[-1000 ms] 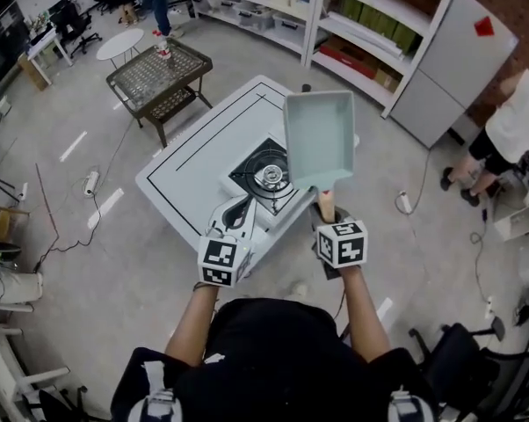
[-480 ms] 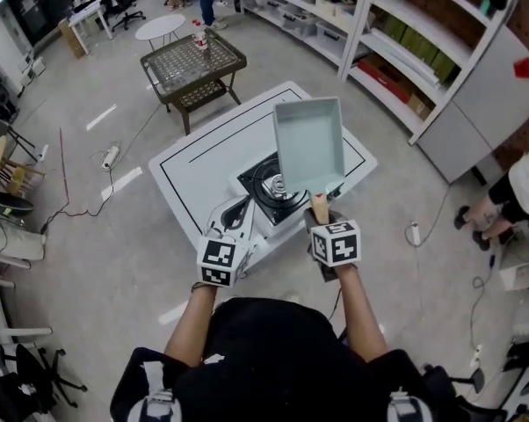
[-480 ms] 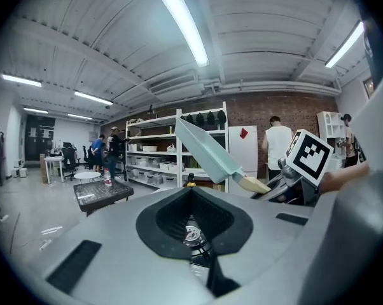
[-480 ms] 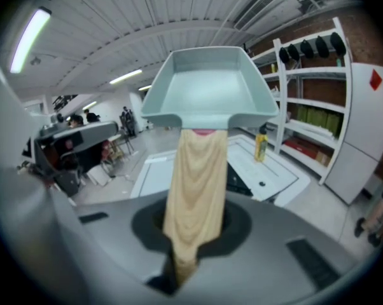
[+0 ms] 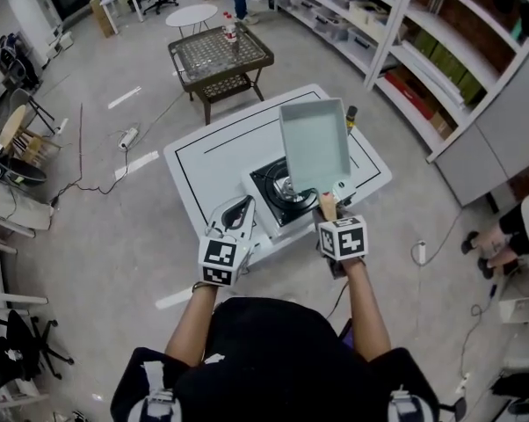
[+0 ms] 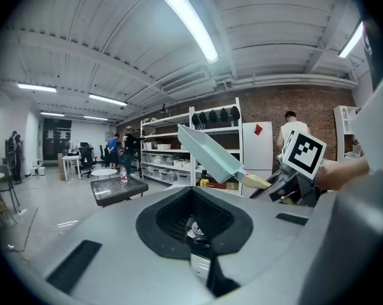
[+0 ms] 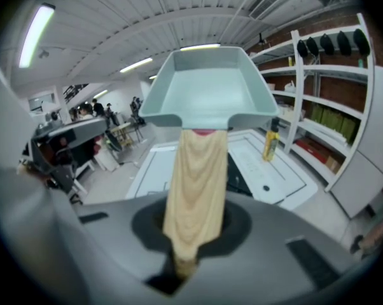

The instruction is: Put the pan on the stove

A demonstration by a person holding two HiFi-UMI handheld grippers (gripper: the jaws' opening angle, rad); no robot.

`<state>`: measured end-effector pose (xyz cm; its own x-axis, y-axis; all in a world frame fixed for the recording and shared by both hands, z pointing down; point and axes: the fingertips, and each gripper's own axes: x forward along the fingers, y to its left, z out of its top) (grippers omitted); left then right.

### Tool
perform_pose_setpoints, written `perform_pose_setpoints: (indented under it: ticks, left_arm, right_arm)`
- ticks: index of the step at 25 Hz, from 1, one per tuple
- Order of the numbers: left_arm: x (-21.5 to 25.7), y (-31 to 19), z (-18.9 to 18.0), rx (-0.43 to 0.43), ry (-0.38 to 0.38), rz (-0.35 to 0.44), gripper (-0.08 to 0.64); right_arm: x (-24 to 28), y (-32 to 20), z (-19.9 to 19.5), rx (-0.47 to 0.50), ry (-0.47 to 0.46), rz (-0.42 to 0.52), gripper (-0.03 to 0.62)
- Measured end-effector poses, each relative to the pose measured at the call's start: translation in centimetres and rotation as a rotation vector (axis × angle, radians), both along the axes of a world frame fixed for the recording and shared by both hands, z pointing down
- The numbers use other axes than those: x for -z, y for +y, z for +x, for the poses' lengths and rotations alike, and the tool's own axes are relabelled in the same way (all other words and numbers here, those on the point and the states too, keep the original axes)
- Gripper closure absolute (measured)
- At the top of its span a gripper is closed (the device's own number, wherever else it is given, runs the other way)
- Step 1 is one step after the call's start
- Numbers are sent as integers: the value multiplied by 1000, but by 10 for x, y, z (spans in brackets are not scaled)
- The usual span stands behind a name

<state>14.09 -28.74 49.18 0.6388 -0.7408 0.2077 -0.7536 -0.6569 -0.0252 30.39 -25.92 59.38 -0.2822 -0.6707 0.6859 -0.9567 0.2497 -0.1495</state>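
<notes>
The pan point(image 5: 315, 143) stays raised above the stove point(image 5: 269, 187), its handle clamped in the right gripper point(image 5: 327, 208); the left gripper point(image 5: 241, 207), jaws closed on nothing, remains just beside the stove.

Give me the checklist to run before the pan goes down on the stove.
1. Grip: the right tongs are shut on the wooden handle of the pan. Ok.
2. Burner of the stove: nothing sits on it. Ok.
3. Pan level: in the left gripper view its far end is tilted up. Not ok.
4. Pan over the burner: in the head view it looks set mostly beyond it; true offset and height, cannot tell.
5. Left tongs: nothing between them, left of the burner. Ok.
6. Yellow bottle: near the far edge of the table, apart from the stove. Ok.
</notes>
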Motion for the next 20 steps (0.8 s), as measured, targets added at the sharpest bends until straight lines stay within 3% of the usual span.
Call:
perform_pose_setpoints:
  ticks: [8, 20]
  left_arm:
    - [-7, 4, -8, 27, -29, 8, 534]
    - [-22, 7, -22, 90, -30, -20, 534]
  right_arm:
    - [-16, -5, -2, 42, 36, -64, 548]
    - [-61, 5, 1, 104, 81, -231, 548]
